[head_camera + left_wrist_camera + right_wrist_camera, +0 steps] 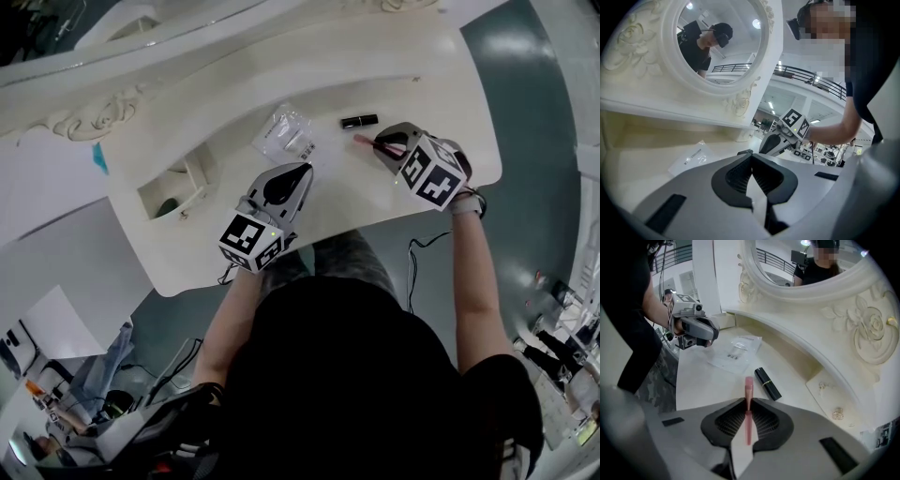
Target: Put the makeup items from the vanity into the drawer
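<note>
My right gripper [384, 143] is shut on a slim pink makeup stick [748, 394], which pokes out past the jaw tips just above the white vanity top [403, 66]. A black lipstick [768, 383] lies on the top just beyond it, also seen in the head view [359, 121]. A clear plastic packet [284, 131] lies further left. My left gripper [286, 180] hovers over the near middle of the vanity, jaws shut with nothing between them [752, 161]. The open drawer [199, 178] sits to its left.
The carved mirror frame [862, 329] and a raised back ledge run along the far side of the vanity. A small dark thing lies in the drawer [169, 204]. A blue scrap [99, 157] lies left of the vanity. The vanity's front edge [375, 220] runs close under both grippers.
</note>
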{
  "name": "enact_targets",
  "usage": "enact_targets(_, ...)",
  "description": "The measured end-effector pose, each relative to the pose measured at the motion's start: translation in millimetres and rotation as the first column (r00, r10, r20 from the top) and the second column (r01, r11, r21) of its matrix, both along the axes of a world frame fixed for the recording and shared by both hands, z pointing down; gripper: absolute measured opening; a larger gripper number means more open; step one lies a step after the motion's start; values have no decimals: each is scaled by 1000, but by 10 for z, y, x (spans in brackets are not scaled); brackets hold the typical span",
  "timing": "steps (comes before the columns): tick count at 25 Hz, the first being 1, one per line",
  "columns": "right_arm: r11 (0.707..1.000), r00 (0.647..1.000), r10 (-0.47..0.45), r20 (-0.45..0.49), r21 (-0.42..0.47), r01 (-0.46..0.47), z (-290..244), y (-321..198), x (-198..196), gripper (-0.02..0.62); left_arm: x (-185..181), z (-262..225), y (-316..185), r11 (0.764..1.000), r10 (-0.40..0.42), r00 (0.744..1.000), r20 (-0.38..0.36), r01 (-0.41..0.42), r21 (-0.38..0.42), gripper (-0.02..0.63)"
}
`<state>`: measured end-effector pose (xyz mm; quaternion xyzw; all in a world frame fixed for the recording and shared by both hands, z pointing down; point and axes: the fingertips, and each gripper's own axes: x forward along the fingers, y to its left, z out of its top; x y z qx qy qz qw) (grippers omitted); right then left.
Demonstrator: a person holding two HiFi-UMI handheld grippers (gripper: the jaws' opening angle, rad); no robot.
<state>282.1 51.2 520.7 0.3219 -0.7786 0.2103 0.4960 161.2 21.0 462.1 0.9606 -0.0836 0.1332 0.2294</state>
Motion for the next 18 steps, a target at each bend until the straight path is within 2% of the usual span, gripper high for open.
enact_targets(18, 978, 980, -189, 64, 105, 182, -430, -526, -1190, 58, -751, -100, -184, 988, -154, 988, -3, 154, 7, 14)
